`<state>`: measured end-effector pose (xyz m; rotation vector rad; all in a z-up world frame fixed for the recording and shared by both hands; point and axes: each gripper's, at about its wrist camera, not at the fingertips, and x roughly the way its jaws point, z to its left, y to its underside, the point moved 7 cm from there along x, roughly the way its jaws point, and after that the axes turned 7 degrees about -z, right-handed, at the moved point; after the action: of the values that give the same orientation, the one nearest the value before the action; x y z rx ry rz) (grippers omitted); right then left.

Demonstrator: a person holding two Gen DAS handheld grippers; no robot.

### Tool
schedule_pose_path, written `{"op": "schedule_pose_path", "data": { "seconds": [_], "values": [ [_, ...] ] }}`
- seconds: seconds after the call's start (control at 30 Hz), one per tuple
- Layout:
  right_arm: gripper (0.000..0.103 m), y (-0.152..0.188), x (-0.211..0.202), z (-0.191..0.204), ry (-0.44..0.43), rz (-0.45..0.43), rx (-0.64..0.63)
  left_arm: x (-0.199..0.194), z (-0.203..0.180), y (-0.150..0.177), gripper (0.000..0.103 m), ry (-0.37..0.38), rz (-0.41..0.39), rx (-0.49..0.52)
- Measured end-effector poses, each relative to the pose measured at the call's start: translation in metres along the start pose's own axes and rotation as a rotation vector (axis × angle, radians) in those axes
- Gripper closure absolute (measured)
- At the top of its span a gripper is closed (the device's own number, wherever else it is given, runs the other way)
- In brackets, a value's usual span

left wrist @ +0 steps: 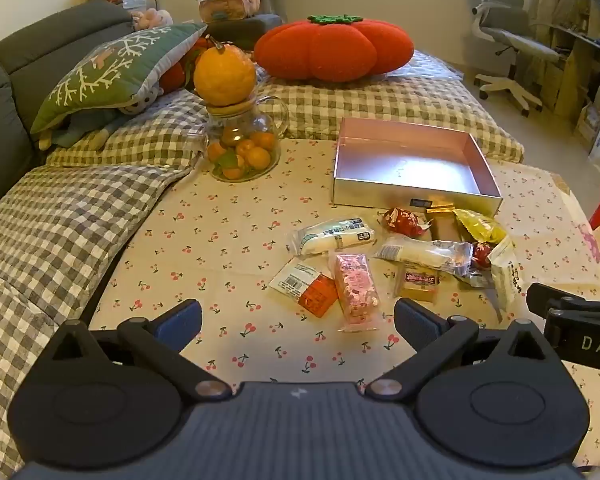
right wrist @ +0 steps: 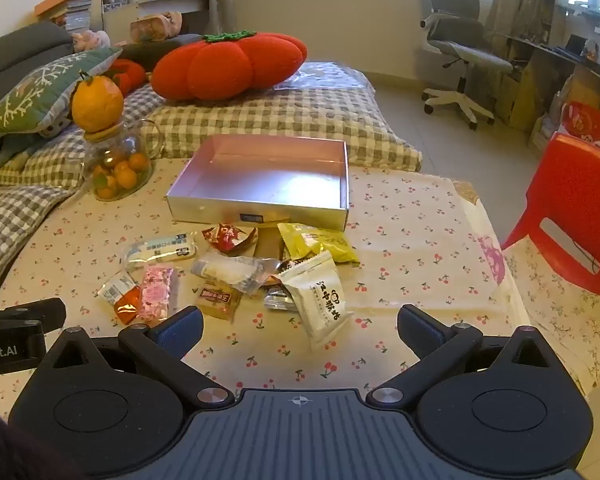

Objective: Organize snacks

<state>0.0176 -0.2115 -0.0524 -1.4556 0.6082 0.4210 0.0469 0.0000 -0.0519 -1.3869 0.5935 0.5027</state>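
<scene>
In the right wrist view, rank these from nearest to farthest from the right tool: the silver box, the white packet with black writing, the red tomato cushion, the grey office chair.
From the right tool:
1. White packet, just ahead between its open fingers' line.
2. Silver box, behind the snack pile, centre.
3. Red tomato cushion, on the checked mat, centre-left.
4. Grey office chair, far right by the desk.
</scene>
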Motion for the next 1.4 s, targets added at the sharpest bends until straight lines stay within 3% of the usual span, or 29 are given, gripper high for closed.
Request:
{"op": "schedule_pose_path", "data": {
  "seconds": [1.4],
  "values": [
    [0.000,0.0016,0.0010,0.0025,0.006,0.012,-0.015,0.0002,-0.0020,0.0006,0.000,0.017,0.008,0.009]
  ]
}}
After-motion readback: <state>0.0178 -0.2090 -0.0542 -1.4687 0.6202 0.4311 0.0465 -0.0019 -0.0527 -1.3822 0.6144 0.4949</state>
